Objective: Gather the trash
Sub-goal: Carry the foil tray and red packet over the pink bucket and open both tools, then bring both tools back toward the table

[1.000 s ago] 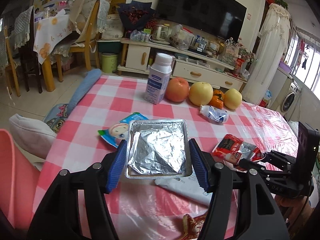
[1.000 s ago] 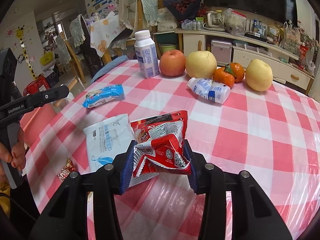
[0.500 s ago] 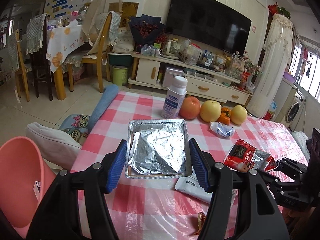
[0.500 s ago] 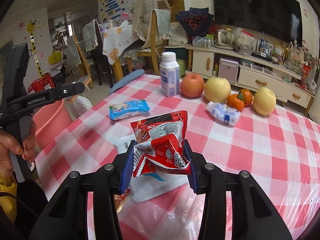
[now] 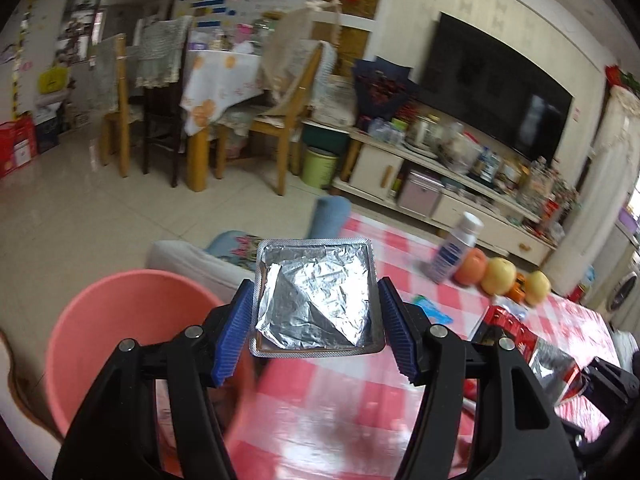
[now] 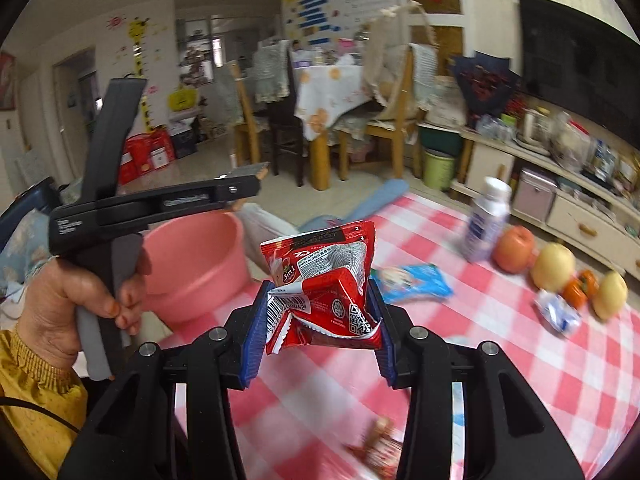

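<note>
Both jaws clamped: left gripper (image 5: 316, 320) foil tray (image 5: 314, 300), right gripper (image 6: 320, 320) red packet (image 6: 326, 288).

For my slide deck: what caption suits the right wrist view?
Right hand-held gripper grips a red wrapper above the checked table, pink basin beyond.

- Your basin (image 6: 192, 268) sits on the floor just left of the table (image 6: 500, 360).
- At the table's far edge, the bottle (image 6: 486, 220) stands left of your fruit row (image 6: 560, 272).
- A wrapper (image 6: 414, 283) lies before them.
</note>
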Demonstrator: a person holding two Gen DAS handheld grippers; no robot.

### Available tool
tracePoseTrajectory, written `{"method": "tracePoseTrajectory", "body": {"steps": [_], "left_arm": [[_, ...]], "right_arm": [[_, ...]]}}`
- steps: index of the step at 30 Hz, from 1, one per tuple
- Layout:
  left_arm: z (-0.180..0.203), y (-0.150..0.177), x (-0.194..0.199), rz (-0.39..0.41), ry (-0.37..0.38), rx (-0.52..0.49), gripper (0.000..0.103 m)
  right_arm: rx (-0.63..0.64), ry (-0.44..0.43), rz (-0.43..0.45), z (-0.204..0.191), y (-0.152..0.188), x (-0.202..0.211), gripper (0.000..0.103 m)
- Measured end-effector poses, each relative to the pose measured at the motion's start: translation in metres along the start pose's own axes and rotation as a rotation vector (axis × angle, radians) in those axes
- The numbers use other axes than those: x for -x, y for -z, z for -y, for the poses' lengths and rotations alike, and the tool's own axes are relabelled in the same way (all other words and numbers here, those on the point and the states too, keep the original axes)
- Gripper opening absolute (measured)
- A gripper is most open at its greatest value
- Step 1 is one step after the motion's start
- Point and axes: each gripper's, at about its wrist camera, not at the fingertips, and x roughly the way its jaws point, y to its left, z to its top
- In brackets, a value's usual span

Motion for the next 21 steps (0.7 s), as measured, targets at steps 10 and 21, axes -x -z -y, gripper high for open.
{"method": "tracePoseTrajectory", "body": {"steps": [10, 21], "left_arm": [[-0.09, -0.012, 0.011, 0.025, -0.173, 0.173, 0.063], [-0.139, -0.01, -0.007, -0.047, -0.312, 0.259, 0.086]], "right_arm": [[0.191, -0.127, -0.071, -0.108, -0.039, -0.082, 0.047], [0.173, -0.102, -0.11, -0.134, -0.032, -0.149, 0.081]]}}
